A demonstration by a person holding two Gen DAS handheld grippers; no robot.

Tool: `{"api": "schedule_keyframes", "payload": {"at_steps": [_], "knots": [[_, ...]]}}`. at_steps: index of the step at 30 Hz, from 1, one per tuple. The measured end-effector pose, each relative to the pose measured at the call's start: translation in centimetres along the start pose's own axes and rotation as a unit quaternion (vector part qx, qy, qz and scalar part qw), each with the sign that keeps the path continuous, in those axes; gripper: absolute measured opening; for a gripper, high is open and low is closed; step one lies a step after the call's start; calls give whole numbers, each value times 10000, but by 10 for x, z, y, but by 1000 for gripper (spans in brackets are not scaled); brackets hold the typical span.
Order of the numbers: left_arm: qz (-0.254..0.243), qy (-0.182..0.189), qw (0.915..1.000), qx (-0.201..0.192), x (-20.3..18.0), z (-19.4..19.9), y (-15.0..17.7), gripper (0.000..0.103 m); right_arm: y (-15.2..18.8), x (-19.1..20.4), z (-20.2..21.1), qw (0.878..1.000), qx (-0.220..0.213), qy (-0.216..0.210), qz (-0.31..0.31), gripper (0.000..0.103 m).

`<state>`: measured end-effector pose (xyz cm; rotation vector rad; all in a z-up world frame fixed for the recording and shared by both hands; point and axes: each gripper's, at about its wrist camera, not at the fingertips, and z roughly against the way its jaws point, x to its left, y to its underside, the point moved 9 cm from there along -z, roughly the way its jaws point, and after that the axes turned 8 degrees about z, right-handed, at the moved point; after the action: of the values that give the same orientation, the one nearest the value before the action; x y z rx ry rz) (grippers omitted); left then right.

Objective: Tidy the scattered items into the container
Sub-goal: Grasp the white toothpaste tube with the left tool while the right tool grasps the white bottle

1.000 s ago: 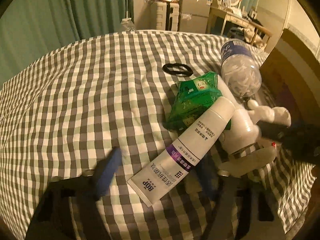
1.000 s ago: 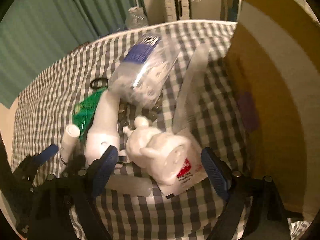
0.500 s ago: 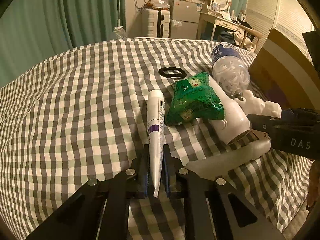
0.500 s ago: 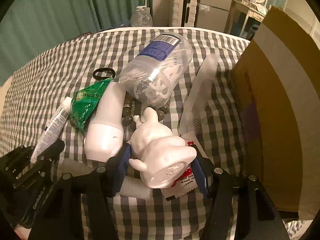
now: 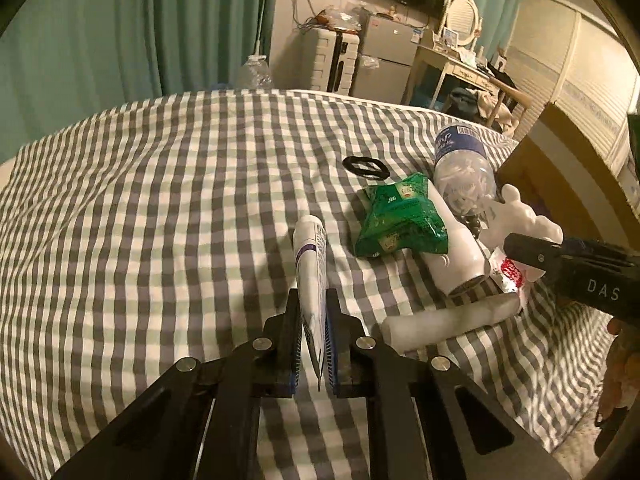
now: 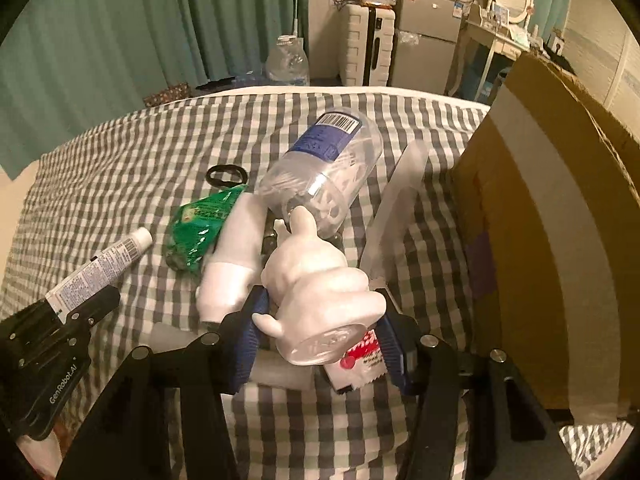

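My left gripper (image 5: 313, 344) is shut on a white toothpaste tube (image 5: 310, 268) and holds it off the checked bedspread (image 5: 160, 216); the tube also shows in the right wrist view (image 6: 100, 260). My right gripper (image 6: 320, 332) is shut on a white figurine (image 6: 320, 276), lifted with a red-and-white sachet (image 6: 360, 360) beneath it. The cardboard box (image 6: 560, 240) stands to the right. A green packet (image 5: 396, 216), a white bottle (image 5: 460, 256), a clear jar with a blue label (image 6: 320, 176) and a black hair tie (image 5: 365, 167) lie on the bed.
A translucent tube (image 5: 448, 320) lies near the front of the pile, another (image 6: 400, 200) leans by the box. A suitcase (image 6: 366, 46), small fridge (image 6: 424, 40) and desk stand beyond the bed. Green curtains (image 5: 120, 40) hang behind.
My left gripper closed on the toothpaste tube and raised it. My right gripper closed on the white figurine and lifted it from the bed, tilting it.
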<state>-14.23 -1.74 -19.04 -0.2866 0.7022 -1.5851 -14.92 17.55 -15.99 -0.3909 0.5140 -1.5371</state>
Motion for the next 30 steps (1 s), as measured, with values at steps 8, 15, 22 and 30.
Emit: {"api": "schedule_keyframes", "payload": {"at_steps": [8, 15, 22, 30], "knots": [[264, -229, 9994, 75, 16, 47, 10, 8, 6, -26, 43, 9976, -166, -571, -348, 52], [468, -278, 9974, 463, 22, 70, 32, 3, 27, -31, 77, 9946, -193, -856, -552, 52], [892, -233, 9939, 606, 29, 45, 27, 58, 26, -32, 74, 9928, -183, -993, -649, 53], [1143, -713, 9894, 544, 49, -18, 3, 52, 22, -12, 39, 9927, -53, -1159, -325, 53]]}}
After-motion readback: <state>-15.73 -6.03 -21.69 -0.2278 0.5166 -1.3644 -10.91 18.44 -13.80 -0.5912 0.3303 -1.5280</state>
